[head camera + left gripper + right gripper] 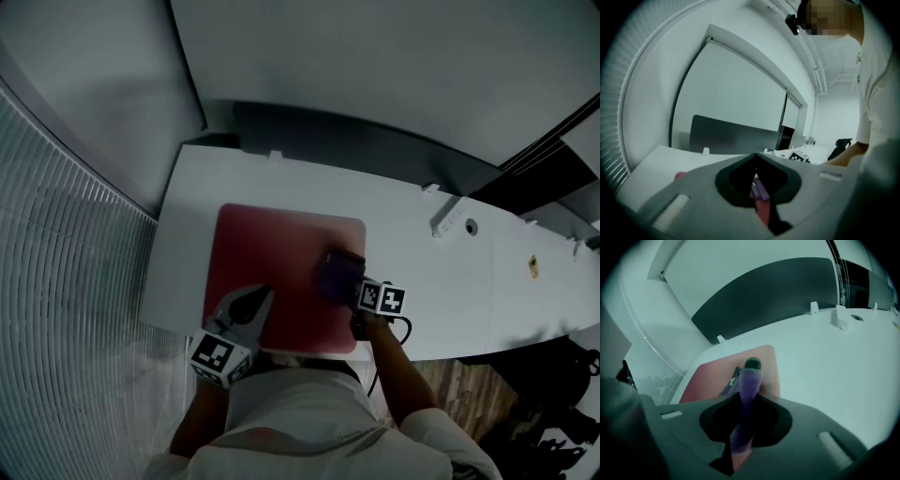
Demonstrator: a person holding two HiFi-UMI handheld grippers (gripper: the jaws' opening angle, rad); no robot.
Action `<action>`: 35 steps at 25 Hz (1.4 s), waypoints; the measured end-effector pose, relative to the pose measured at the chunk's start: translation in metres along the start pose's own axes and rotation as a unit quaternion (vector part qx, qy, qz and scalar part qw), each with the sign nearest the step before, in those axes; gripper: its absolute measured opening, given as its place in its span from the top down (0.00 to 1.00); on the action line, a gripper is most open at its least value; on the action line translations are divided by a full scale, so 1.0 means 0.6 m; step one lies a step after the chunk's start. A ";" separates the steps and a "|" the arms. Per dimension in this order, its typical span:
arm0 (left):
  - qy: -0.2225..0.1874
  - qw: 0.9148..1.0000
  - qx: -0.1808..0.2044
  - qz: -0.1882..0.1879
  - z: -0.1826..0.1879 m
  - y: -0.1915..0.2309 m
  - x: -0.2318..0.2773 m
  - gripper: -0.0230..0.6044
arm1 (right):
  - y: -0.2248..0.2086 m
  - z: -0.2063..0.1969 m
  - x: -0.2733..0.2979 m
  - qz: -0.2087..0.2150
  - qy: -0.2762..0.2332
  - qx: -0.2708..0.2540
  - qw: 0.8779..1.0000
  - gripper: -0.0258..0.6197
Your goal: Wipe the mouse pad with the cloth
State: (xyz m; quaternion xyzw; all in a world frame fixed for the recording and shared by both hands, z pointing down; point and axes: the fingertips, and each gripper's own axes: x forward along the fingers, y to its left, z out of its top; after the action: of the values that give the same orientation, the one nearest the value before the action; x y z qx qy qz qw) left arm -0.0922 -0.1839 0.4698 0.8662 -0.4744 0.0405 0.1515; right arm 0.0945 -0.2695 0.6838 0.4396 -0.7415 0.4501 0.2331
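Between the tips of the right claw (748,397): the purple cloth (749,380), pinched tight as a bunched fold that sticks out past the tips. Cloth end is down on the red mouse pad (712,376), right half, close to its right edge. Dark green bit at the very tip of the fold, can't tell what it is.

Head view agrees: right claw (351,284) over the pad's right side, cloth (336,274) a dark purple lump on the pad (281,253).

Left claw (261,298) is pressed together with nothing in it, tips over the pad's front-left area near its front edge. Can't tell whether the tips touch the pad. Left gripper view: left claw (755,157) tips meet, with a slit below showing the cloth (761,190) and red pad further out.

Pad lies flat on the white surface (422,281), at its left end, front edge of the pad nearly flush with the front edge of the surface. Right of the pad the surface carries a small white block (448,220) and a round grommet (471,226) near the rear edge. Dark panel (356,141) runs behind the rear edge.
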 end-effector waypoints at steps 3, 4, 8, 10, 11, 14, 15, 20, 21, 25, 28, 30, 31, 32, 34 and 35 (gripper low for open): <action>-0.001 1.000 -0.005 -0.001 0.001 -0.015 0.009 0.96 | -0.039 0.001 -0.024 -0.015 -0.004 0.006 1.000 0.88; -0.002 1.000 -0.005 -0.002 0.001 -0.017 0.012 0.96 | -0.052 0.002 -0.031 -0.020 -0.007 0.006 1.000 0.88; 0.000 1.000 -0.007 0.002 0.000 -0.022 0.016 0.96 | -0.090 0.003 -0.058 -0.043 -0.018 0.003 0.999 0.88; 0.000 1.000 -0.007 0.004 -0.001 -0.024 0.015 0.96 | -0.097 0.001 -0.070 -0.045 -0.023 0.007 0.999 0.88; 0.000 1.000 -0.006 0.005 -0.001 -0.024 0.013 0.96 | -0.094 0.004 -0.077 -0.041 -0.028 0.008 0.999 0.88; 0.001 1.000 -0.008 0.011 -0.002 -0.022 0.006 0.96 | -0.045 0.023 -0.102 0.002 -0.058 -0.004 0.998 0.88; 0.000 1.000 -0.008 0.013 -0.003 -0.018 0.002 0.96 | -0.019 0.030 -0.109 0.023 -0.070 -0.010 0.997 0.88; -0.007 0.999 -0.008 0.030 0.004 -0.002 -0.027 0.96 | 0.124 0.044 -0.119 0.109 -0.084 -0.062 0.989 0.88; -0.007 0.999 -0.006 0.034 0.005 0.000 -0.035 0.96 | 0.156 0.041 -0.118 0.126 -0.080 -0.073 0.986 0.88; -0.015 0.998 -0.010 0.060 -0.003 0.035 -0.087 0.96 | 0.287 0.014 -0.085 0.192 -0.053 -0.117 0.973 0.88; -0.018 0.996 -0.016 0.086 -0.012 0.062 -0.138 0.96 | 0.377 -0.021 -0.056 0.234 -0.026 -0.144 0.961 0.88; -0.019 0.994 -0.021 0.102 -0.019 0.076 -0.175 0.96 | 0.427 -0.054 -0.036 0.247 -0.009 -0.174 0.953 0.88; -0.021 0.993 -0.023 0.112 -0.021 0.084 -0.194 0.96 | 0.450 -0.071 -0.024 0.253 0.002 -0.190 0.949 0.88; -0.022 0.992 -0.025 0.123 -0.023 0.092 -0.214 0.96 | 0.475 -0.088 -0.011 0.260 0.013 -0.201 0.944 0.88; -0.025 0.989 -0.028 0.142 -0.026 0.108 -0.251 0.96 | 0.523 -0.116 0.011 0.277 0.032 -0.214 0.936 0.88; -0.026 0.988 -0.029 0.150 -0.028 0.116 -0.268 0.96 | 0.546 -0.128 0.021 0.285 0.039 -0.215 0.933 0.88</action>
State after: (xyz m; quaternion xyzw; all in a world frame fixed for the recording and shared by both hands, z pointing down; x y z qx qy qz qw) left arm -0.2371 -0.0836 0.4669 0.7813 -0.6035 0.0261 0.1568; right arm -0.1978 -0.1397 0.5789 0.1318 -0.9049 0.3442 0.2127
